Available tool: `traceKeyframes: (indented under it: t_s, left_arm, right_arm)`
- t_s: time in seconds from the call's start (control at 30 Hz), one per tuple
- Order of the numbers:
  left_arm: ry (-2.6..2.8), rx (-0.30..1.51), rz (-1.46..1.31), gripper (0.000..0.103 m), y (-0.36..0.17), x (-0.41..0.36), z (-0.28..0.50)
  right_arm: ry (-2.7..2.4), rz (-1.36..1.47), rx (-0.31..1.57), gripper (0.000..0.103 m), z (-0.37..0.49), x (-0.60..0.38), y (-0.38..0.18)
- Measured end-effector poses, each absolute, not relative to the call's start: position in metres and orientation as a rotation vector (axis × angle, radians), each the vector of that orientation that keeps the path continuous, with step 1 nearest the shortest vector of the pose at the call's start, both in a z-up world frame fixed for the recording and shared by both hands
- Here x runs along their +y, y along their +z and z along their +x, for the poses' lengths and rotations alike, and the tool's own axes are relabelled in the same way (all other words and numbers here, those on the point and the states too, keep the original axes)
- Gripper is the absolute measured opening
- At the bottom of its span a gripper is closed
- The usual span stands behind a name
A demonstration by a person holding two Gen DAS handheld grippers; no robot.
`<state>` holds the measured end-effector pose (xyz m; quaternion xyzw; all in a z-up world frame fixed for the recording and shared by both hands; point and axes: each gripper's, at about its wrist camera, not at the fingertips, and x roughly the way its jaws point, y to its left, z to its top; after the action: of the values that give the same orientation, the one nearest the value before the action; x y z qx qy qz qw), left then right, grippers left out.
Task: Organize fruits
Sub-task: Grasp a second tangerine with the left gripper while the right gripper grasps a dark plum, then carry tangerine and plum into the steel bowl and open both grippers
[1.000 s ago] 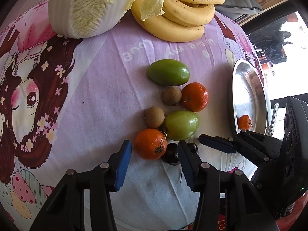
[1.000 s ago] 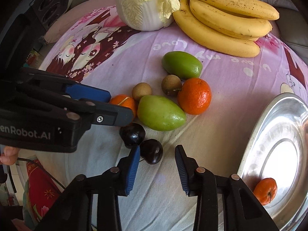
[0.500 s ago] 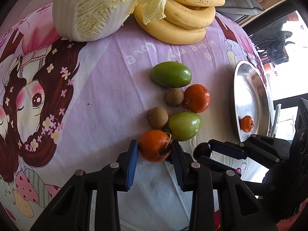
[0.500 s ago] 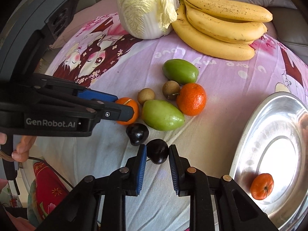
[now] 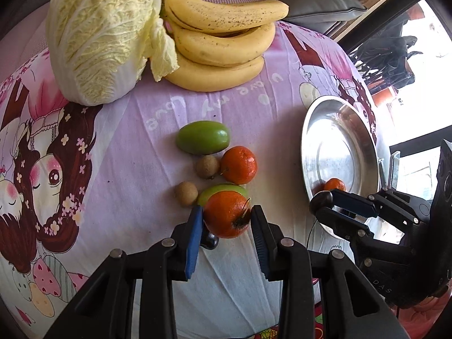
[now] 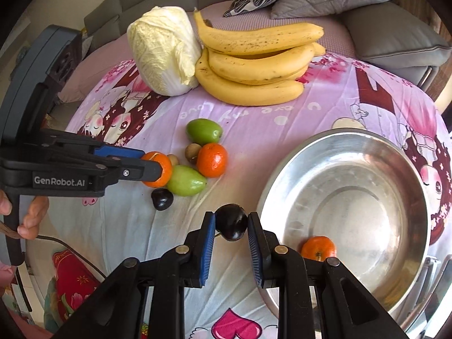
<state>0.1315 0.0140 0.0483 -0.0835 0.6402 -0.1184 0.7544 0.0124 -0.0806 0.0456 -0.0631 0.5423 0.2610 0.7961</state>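
Carrying fruit toward the steel bowl (image 6: 350, 141) at the table's right edge, the left gripper (image 5: 227, 220) clamps a tangerine (image 5: 226, 214) while the right gripper (image 6: 231, 223) pinches a dark plum (image 6: 231, 221).

The surface under the fruit wears a pink-lilac cartoon-print cloth (image 6: 254, 130), patterned with dark-haired girls with rosy cheeks, small white flowers, red hearts and pale lettering. Toward its far edge lie a pale yellow-white napa cabbage (image 6: 163, 56) and a bunch of yellow bananas with brown speckles (image 6: 254, 65). Near the middle sit two glossy green oval fruits (image 6: 203, 131), two small tan-brown round longans (image 5: 207, 166) and a bright orange tangerine (image 6: 212, 159). A shiny silver metal basin (image 6: 395, 169) holds a small orange tangerine (image 6: 317, 250). Each black hand-held gripper has blue pads: the left hand-held gripper (image 5: 227, 221) frames an orange tangerine with a dark stem scar (image 5: 226, 213), the right hand-held gripper (image 6: 231, 226) a near-black glossy plum (image 6: 231, 221). Another dark purple-black plum (image 6: 161, 199) lies on the cloth.
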Motion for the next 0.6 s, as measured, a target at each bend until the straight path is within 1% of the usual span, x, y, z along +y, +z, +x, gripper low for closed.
traceKeyframes:
  t_s: [0.3,0.6]
  left_arm:
    - [-0.362,1.384,-0.148,0.036,0.055,-0.057,0.15]
    - [-0.424,1.424,-0.099,0.036,0.04,-0.118,0.152]
  right_arm:
    - [0.437,-0.088,1.167,0.025,0.017,-0.147,0.047]
    - [0.398,-0.049,1.237,0.025,0.006,-0.181,0.019]
